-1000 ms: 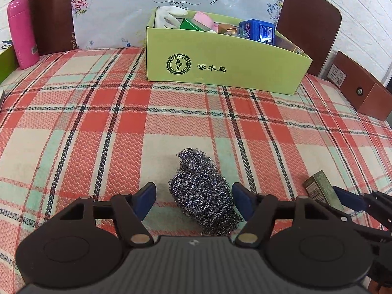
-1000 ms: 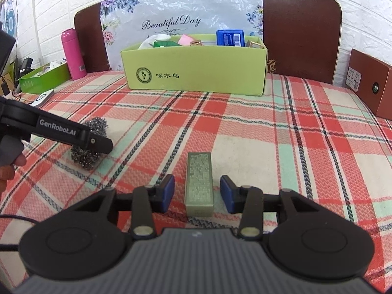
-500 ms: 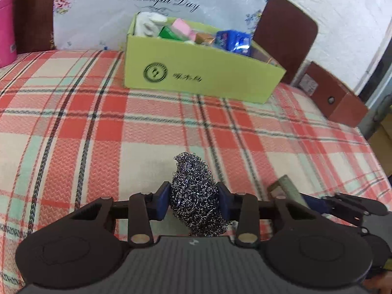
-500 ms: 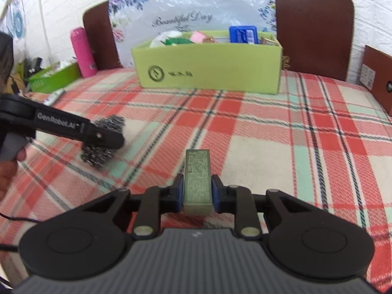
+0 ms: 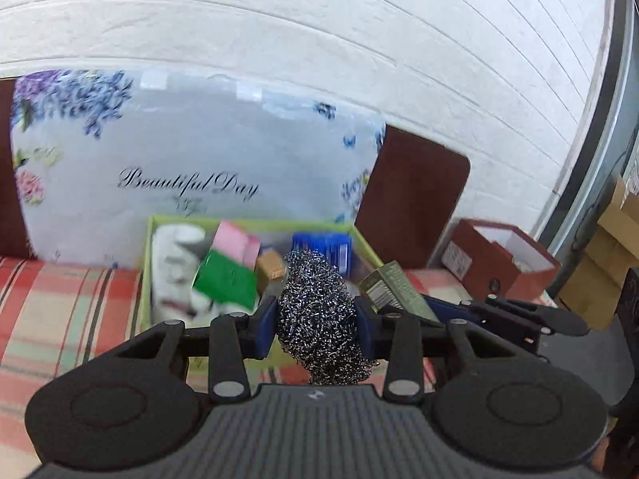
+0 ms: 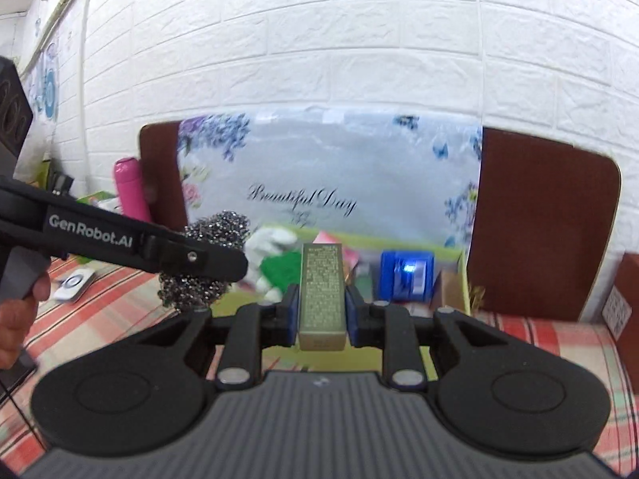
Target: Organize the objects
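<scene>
Both my grippers have lifted off the plaid worktop (image 5: 60, 303): left gripper (image 5: 315, 321) fingers clamp the steel wool scourer (image 5: 315, 311), right gripper (image 6: 321, 309) fingers clamp the olive box (image 6: 321, 287). Both now hang at the green storage box (image 5: 148, 263) (already well stocked), ready for dropping in.

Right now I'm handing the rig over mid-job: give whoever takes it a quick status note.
Left gripper: shut on the steel wool scrubber, lifted off the table.
Right gripper: shut on the olive-green box, also lifted.
Both are held in front of the green cardboard box, which already contains several items.
Done: both picked up.
Left: release each into the box.
</scene>
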`<state>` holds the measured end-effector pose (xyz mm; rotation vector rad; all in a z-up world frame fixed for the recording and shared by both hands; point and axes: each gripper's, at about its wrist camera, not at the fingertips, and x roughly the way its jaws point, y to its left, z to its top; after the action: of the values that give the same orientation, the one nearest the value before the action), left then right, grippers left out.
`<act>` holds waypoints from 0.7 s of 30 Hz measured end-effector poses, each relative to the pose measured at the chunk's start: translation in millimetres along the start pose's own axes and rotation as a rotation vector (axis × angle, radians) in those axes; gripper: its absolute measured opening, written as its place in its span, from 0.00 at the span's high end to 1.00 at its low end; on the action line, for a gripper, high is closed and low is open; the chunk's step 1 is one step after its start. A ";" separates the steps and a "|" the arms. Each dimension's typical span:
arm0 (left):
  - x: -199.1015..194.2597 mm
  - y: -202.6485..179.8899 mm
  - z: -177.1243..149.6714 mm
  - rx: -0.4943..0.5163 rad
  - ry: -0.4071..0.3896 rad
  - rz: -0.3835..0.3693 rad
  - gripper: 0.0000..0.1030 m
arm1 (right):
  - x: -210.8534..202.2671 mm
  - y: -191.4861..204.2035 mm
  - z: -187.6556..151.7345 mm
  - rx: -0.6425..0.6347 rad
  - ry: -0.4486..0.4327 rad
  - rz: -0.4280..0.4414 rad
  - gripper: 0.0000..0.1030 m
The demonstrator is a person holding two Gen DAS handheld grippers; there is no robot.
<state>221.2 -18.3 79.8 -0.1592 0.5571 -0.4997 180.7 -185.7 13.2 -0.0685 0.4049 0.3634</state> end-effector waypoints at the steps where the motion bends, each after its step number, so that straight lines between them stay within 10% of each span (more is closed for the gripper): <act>1: 10.2 2.6 6.9 -0.004 -0.002 0.007 0.59 | 10.3 -2.2 5.6 -0.010 -0.004 -0.017 0.78; 9: 82.0 35.5 30.1 -0.040 -0.017 0.090 0.52 | 91.2 -17.7 21.2 -0.065 0.001 -0.061 0.78; 11: 92.4 41.3 25.1 -0.024 -0.032 0.155 0.16 | 108.7 -17.2 11.0 -0.103 0.022 -0.055 0.58; 13: 94.0 47.8 16.1 -0.028 -0.037 0.226 0.09 | 111.9 -15.1 -1.2 -0.133 0.010 -0.087 0.18; 16: 85.6 62.6 2.4 -0.061 -0.055 0.211 0.09 | 99.6 -12.0 -17.7 -0.161 -0.059 -0.098 0.00; 21: 71.6 66.0 -6.4 -0.067 -0.081 0.226 0.09 | 89.5 -6.7 -30.2 -0.171 -0.048 -0.119 0.00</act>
<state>297.3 3.6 22.7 -0.1776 0.5053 -0.2536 248.4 -166.3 -50.1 -0.2495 0.3200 0.2810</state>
